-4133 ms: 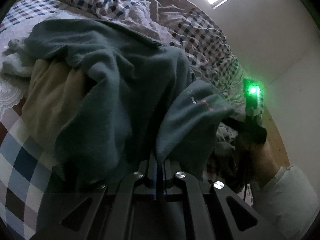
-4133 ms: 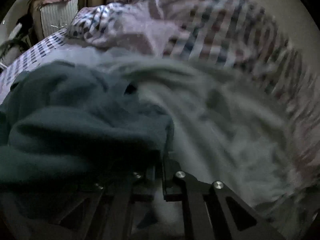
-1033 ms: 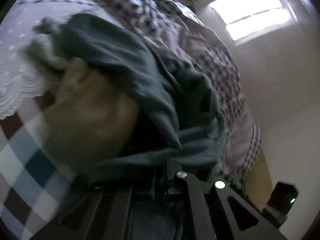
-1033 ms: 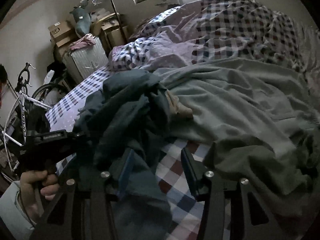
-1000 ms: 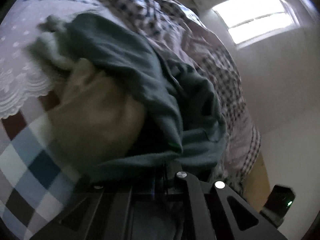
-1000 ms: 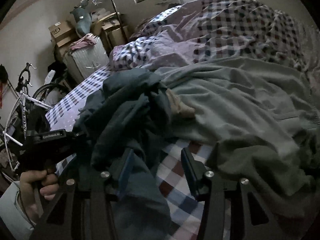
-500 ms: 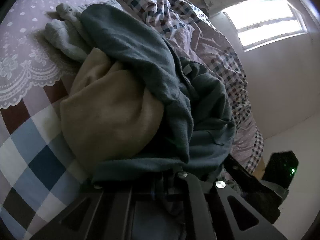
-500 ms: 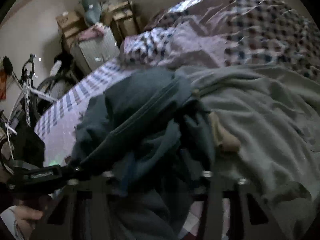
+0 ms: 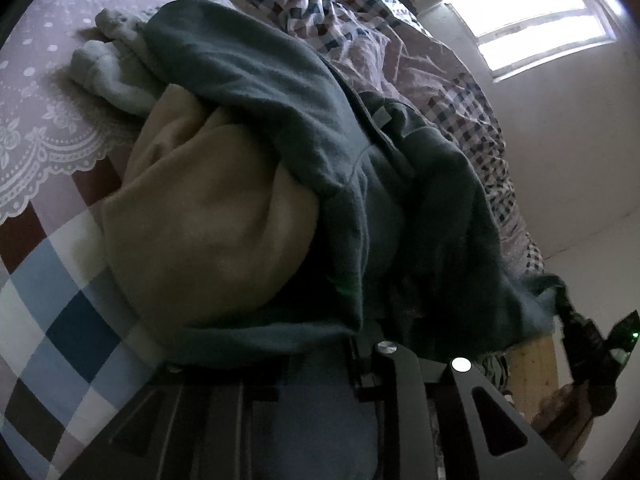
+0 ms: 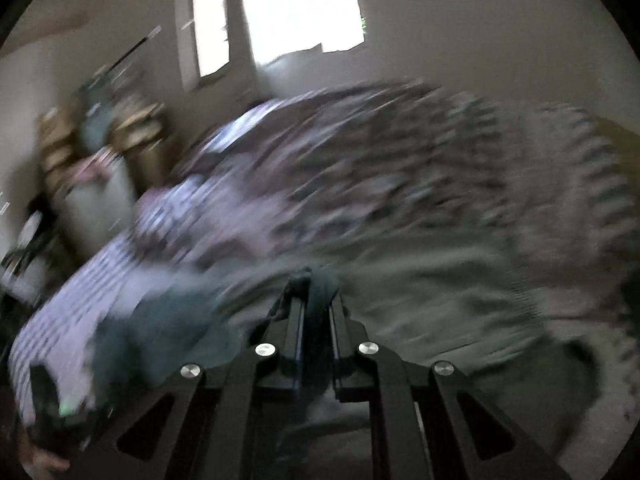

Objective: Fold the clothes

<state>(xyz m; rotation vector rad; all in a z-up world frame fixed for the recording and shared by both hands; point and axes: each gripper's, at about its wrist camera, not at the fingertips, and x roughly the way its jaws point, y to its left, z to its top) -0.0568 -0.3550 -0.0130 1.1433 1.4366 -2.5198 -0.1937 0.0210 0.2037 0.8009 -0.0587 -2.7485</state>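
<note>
My working surface is a bed: checked sheet point(image 9: 60, 320) in blue, brown and white near the camera, a lilac lace-printed patch point(image 9: 36, 120) further left, and a rumpled checked duvet point(image 9: 380, 28) behind. A bright window point(image 9: 536, 24) is set in the pale wall. The right wrist view is badly motion-blurred; I make out another window point(image 10: 288, 12) and stacked boxes point(image 10: 132, 132) along the wall.

The teal fleece garment point(image 9: 248, 84) lies heaped on the bed, draped over a beige garment point(image 9: 208, 232) and a pale one point(image 9: 108, 76). Its nap is fuzzy, and a small tag shows on it.

My left gripper point(image 9: 320, 364) is opening; teal fabric covers its tips, so I cannot tell whether it pinches. My right gripper point(image 10: 314, 296) is closing, pinching a fold of the teal garment between its fingers.
</note>
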